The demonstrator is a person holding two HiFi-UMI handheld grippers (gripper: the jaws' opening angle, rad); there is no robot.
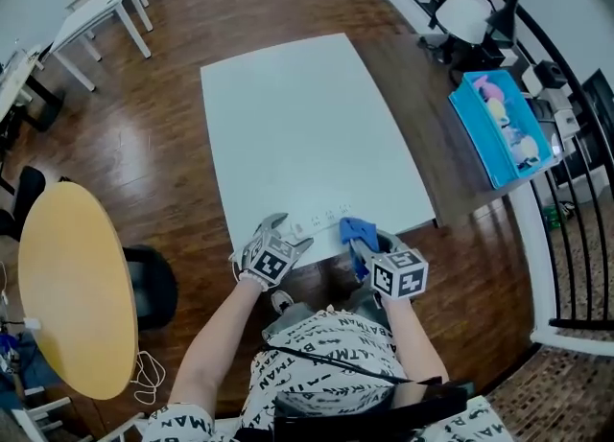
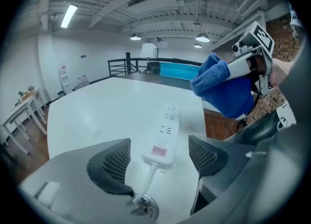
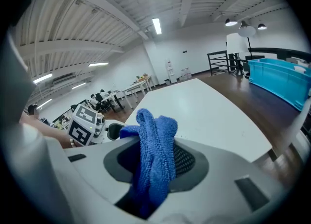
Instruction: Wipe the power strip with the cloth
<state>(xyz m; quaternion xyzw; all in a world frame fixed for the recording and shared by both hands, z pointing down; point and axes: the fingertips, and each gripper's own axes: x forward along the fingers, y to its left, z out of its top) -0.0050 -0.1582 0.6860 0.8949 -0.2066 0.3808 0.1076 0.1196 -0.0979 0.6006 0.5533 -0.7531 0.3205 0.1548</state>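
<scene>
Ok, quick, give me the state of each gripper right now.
Left gripper: open, gripping nothing; the power strip lies between its spread jaws, not clamped.
Right gripper: shut on the blue cloth.

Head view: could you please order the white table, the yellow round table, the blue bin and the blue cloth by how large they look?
1. white table
2. yellow round table
3. blue bin
4. blue cloth, clearly the smallest

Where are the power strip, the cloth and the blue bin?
power strip (image 2: pixel 164 136), left gripper view, its white top face.
cloth (image 3: pixel 155 159), right gripper view, its folded middle.
blue bin (image 1: pixel 473 135), head view, its left wall.
</scene>
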